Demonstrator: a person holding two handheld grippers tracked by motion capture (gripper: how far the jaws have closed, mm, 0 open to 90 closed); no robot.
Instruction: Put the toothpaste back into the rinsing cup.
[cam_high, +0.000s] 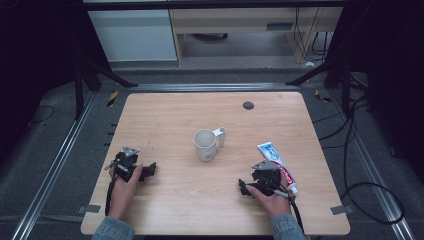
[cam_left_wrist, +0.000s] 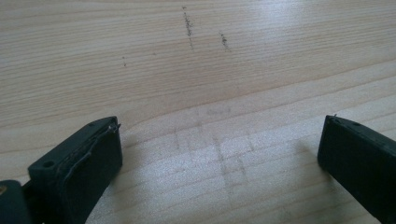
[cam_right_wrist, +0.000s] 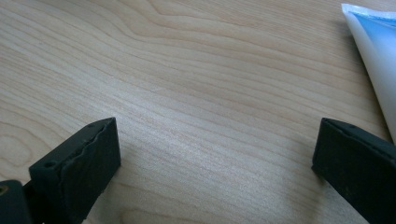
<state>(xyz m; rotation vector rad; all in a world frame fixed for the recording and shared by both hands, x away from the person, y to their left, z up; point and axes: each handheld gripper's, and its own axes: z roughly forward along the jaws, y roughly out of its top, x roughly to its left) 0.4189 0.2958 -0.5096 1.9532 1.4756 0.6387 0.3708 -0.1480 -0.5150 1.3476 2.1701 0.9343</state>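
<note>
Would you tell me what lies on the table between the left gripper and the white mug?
Nothing: in the high view, only bare wooden table stretches between the left gripper and the white mug.

No word, brand name, number or sign can be read anywhere. The white, blue and red toothpaste tube (cam_high: 278, 166) lying on the pale wooden table (cam_high: 175, 115) carries print along its side, but in the high view it is too small and blurred to make out, and the right gripper view catches just a blank white and blue end of the tube (cam_right_wrist: 373, 51). The white ceramic mug (cam_high: 206, 145) bears no lettering on the side that shows.
</note>
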